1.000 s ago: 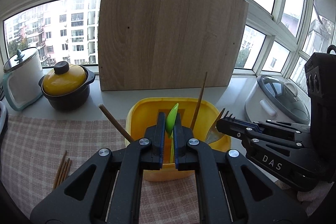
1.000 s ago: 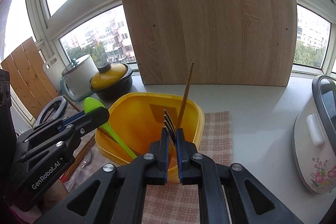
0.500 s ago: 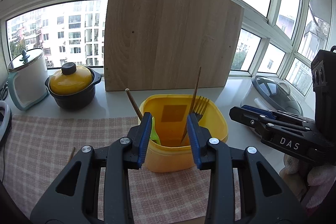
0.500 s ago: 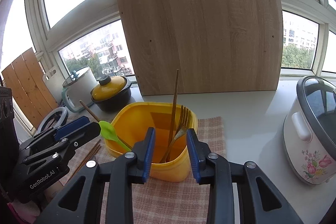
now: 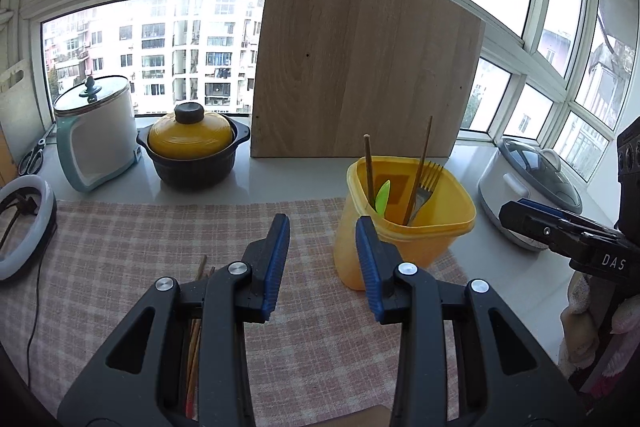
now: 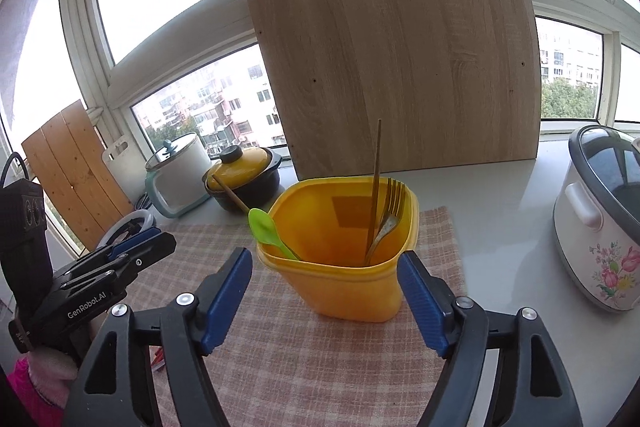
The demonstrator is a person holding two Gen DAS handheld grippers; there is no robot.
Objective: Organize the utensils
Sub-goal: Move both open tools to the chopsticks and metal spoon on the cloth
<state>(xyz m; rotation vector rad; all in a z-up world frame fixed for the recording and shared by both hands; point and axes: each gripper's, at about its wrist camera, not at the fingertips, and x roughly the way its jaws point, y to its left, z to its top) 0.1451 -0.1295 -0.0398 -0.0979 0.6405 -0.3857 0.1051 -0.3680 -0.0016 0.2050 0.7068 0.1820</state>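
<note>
Left wrist view: the left gripper (image 5: pixel 322 239) is seen with jaws parted and nothing between them, above the checked cloth (image 5: pixel 160 227); its jaws have just been opening. The yellow container (image 5: pixel 404 227) stands to the right of that gripper, on the cloth near its right edge, and holds a green spoon (image 5: pixel 382 195), a fork (image 5: pixel 428 183) and two wooden chopsticks (image 5: pixel 420 167), all leaning upright. More chopsticks (image 5: pixel 198 307) lie on the cloth, partly hidden under the left gripper's body. Behind the cloth, a wooden board (image 5: pixel 360 67) is propped against the window; a dark pot with a yellow lid (image 5: pixel 192 147) and a white lidded cooker (image 5: pixel 96 131) stand left of it, and a floral rice cooker (image 6: pixel 600 227) stands right of the cloth on bare counter. A ring light (image 5: pixel 24 227) lies at the cloth's left edge. Right wrist view: the right gripper (image 6: pixel 326 283) is seen with jaws spread wide, just opened further, one on each side of the container without touching it. Open cloth is noted left of the container, and bare counter between the container and the rice cooker.
</note>
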